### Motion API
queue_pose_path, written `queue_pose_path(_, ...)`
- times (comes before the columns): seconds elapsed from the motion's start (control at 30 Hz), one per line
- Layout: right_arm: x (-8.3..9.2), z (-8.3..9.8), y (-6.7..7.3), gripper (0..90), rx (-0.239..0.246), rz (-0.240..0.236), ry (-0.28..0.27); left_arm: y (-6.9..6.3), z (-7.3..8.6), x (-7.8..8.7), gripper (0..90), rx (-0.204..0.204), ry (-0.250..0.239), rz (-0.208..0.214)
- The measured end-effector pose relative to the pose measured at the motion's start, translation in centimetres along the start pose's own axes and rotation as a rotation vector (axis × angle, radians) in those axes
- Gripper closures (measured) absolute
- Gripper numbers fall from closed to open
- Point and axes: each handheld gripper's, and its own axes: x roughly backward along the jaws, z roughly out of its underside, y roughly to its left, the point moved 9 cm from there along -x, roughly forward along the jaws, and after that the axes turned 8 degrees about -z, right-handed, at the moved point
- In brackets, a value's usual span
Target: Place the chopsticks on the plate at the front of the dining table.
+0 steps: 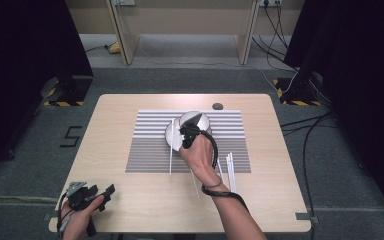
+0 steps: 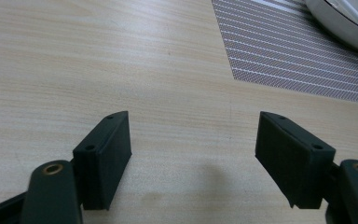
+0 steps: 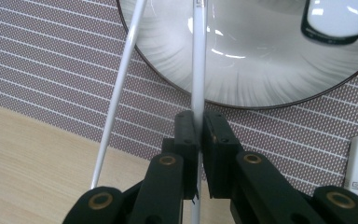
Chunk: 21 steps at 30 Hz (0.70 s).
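Note:
A shiny metal bowl [image 1: 173,136] stands on a grey and white striped placemat [image 1: 150,157] in the middle of the wooden table. My right gripper [image 1: 189,131] hovers over the bowl's near side. In the right gripper view it [image 3: 199,126] is shut on a white chopstick [image 3: 198,70], which reaches out over the bowl [image 3: 261,70]. A second white chopstick [image 3: 117,93] leans across the rim to the left. My left gripper [image 1: 101,191] rests at the table's front left corner, its jaws [image 2: 193,126] wide apart over bare wood.
Several more white chopsticks [image 1: 230,170] lie on the mat's right edge, just right of my right wrist; one end [image 3: 357,158] shows close to the right gripper. A small dark disc [image 1: 217,106] sits beyond the mat. Table legs and cables stand on the floor behind.

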Motion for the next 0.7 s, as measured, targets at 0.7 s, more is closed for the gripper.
queue_pose_path(0.7, -0.54, -0.85, 0.51, 85.5, -0.003, -0.007, -0.007, 0.01, 0.00, 0.00, 25.7, 0.001, 0.000, 0.001)
